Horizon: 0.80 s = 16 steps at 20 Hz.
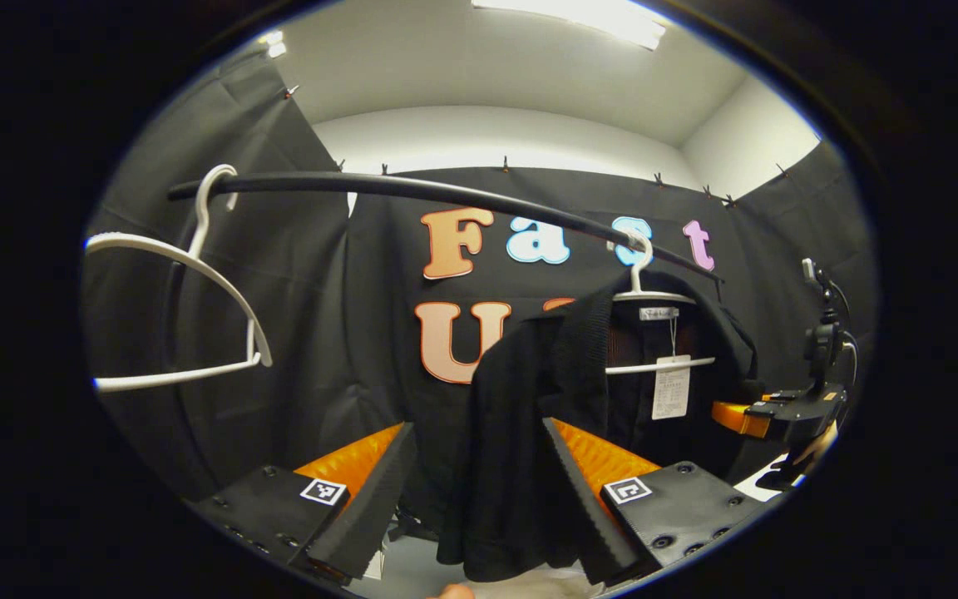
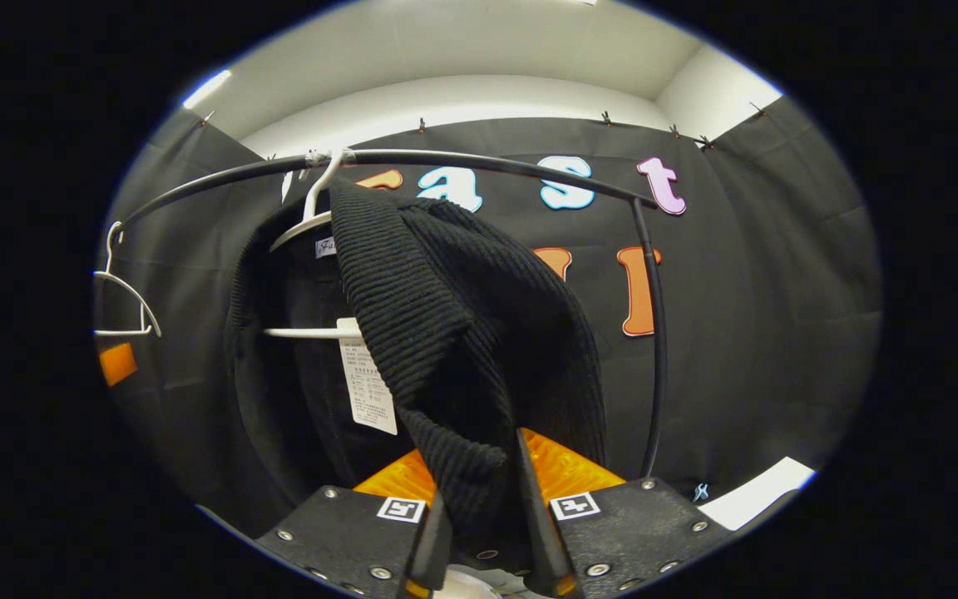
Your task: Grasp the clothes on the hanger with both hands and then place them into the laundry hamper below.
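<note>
A black knit garment (image 1: 520,416) hangs on a white hanger (image 1: 654,295) from a black rail (image 1: 412,187). One side of it is pulled off the hanger and droops forward. My left gripper (image 1: 479,491) stands open, its fingers wide apart on either side of the drooping cloth, neither one pressing on it. In the right gripper view, my right gripper (image 2: 479,512) is shut on a fold of the garment (image 2: 446,333), which stretches up to the hanger (image 2: 313,216). In the left gripper view, the right gripper (image 1: 770,412) sits at the garment's right edge.
An empty white hanger (image 1: 196,274) hangs at the rail's left end. A paper tag (image 1: 672,387) dangles inside the garment. The rail's upright post (image 2: 658,333) stands just right of the cloth. A pale strip (image 2: 762,491) lies low on the right.
</note>
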Available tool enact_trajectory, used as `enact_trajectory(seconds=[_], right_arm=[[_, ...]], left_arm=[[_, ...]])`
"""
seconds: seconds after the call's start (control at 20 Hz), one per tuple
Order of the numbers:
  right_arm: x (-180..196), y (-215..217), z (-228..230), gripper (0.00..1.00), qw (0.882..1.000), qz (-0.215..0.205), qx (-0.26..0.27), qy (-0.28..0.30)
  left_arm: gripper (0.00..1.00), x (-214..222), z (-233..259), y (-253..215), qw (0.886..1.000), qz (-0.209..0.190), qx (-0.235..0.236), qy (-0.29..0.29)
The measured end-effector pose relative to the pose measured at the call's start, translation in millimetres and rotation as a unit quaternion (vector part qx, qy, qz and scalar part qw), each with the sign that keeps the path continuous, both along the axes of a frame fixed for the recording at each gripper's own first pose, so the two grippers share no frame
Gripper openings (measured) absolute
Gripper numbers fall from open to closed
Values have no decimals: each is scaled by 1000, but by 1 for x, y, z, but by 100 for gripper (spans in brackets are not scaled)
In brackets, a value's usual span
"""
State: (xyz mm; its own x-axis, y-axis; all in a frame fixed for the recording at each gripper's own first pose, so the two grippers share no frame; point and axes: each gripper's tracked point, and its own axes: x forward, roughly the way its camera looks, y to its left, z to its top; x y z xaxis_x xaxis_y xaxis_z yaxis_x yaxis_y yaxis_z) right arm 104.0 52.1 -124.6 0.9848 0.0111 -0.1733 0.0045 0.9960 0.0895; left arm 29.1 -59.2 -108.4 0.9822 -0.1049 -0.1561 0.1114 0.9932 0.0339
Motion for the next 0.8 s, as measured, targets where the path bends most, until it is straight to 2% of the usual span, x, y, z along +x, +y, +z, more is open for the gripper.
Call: enact_trajectory(seconds=[0.05, 0.1, 0.15, 0.25, 0.3, 0.45, 0.5, 0.55, 0.65, 0.7, 0.8], right_arm=[[-2, -1, 0, 23, 1000, 3, 3, 0], [-4, -2, 0, 34, 1000, 8, 7, 0], [-4, -4, 1, 18, 1000, 11, 7, -1], [-6, -6, 4, 12, 1000, 16, 1, -5], [-7, -6, 5, 9, 1000, 19, -1, -6], [-14, -8, 11, 7, 1000, 24, -2, -10], [-15, -9, 12, 7, 1000, 26, -1, -11], [-16, -10, 13, 7, 1000, 28, 1, -12], [-18, -12, 15, 6, 999, 36, -3, -13], [-20, -15, 18, 6, 999, 37, -6, -15], [-24, -21, 25, 5, 999, 37, -12, -21]], left_arm=[[97, 2, -6, -8, 1000, -4, 4, 6], [98, 6, -13, -18, 1000, -9, 5, 10], [100, 9, -19, -29, 1000, -20, 2, 15], [94, 19, -34, -53, 999, -47, -8, 24], [94, 26, -39, -63, 998, -59, -13, 28], [97, 40, -59, -85, 996, -77, -24, 45], [93, 45, -70, -93, 995, -85, -24, 56], [97, 51, -80, -98, 994, -87, -23, 65], [93, 65, -94, -104, 993, -87, -18, 77], [97, 73, -100, -105, 993, -85, -16, 79], [97, 83, -108, -108, 994, -79, -13, 80]])
